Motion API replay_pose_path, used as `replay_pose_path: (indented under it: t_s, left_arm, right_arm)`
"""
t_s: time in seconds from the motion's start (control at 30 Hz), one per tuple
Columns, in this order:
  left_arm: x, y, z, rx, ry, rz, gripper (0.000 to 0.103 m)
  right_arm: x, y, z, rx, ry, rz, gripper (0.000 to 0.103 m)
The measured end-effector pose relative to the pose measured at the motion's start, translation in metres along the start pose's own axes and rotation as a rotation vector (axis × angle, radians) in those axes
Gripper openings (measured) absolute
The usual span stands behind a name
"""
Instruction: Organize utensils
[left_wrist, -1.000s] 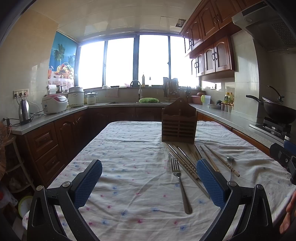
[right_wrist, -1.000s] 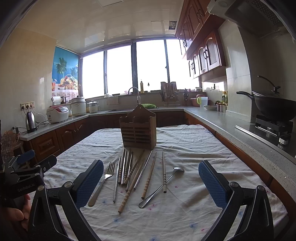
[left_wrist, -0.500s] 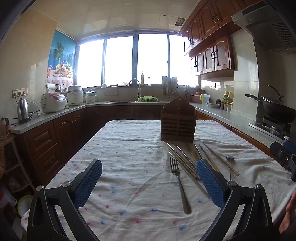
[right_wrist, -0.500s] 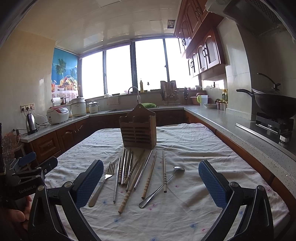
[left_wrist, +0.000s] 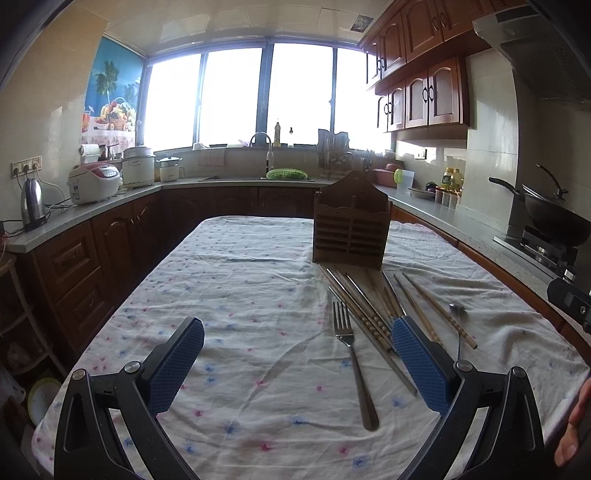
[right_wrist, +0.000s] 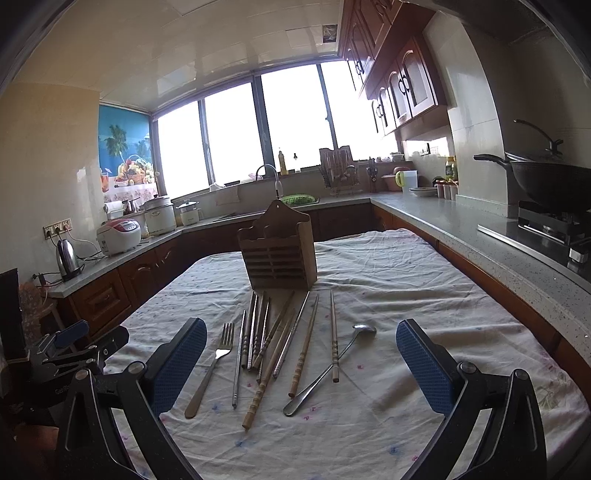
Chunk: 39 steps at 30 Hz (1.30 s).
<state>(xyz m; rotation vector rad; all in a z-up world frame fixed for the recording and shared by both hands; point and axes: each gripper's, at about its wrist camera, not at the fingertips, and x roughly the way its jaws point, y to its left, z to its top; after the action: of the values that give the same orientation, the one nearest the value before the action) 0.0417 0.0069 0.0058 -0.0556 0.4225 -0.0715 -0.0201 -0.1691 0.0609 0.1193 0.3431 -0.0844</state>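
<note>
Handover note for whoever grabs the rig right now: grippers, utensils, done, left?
Left gripper: open, empty, above the tablecloth.
Right gripper: open, empty, over the utensil row.
Wooden holder: upright mid-table; nothing seen sticking out of it.
On the cloth in front of it: fork, spoon, chopsticks fanned between them.
Done: nothing yet.
Left: every utensil into the holder.
</note>
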Motion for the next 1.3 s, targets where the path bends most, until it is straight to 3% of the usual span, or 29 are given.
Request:
replay_pose_path:
  t_s: [0.2,0.33,0.5,0.7,0.87,1.0,1.1,1.27,1.3]
  left_arm:
    - [0.024,0.004,0.019,0.024,0.082,-0.072,0.101]
    - [0.045,0.013,0.033,0.014,0.147,-0.127,0.093]
    - [0.077,0.020,0.053,0.024,0.215,-0.175,0.082]
    - [0.122,0.025,0.069,0.076,0.326,-0.242,0.070]
    - [0.154,0.031,0.074,0.108,0.418,-0.300,0.062]
    - [0.173,0.039,0.077,0.100,0.477,-0.345,0.049]
    - [0.184,0.043,0.077,0.092,0.512,-0.370,0.046]
    - [0.196,0.040,0.079,0.124,0.516,-0.390,0.041]
    - [0.198,0.039,0.079,0.127,0.516,-0.392,0.033]
  right_arm:
    - [0.026,-0.023,0.008,0.114,0.117,0.064,0.103]
    - [0.049,-0.044,0.011,0.226,0.180,0.105,0.099]
    - [0.082,-0.069,0.012,0.321,0.270,0.101,0.068]
    - [0.121,-0.091,0.002,0.395,0.393,0.108,0.047]
    - [0.143,-0.111,-0.006,0.480,0.442,0.145,0.038]
    - [0.159,-0.120,-0.010,0.505,0.495,0.152,0.034]
    - [0.169,-0.123,-0.017,0.526,0.548,0.161,0.031]
    - [0.179,-0.125,-0.026,0.560,0.579,0.204,0.026]
    - [0.181,-0.126,-0.026,0.566,0.579,0.211,0.025]
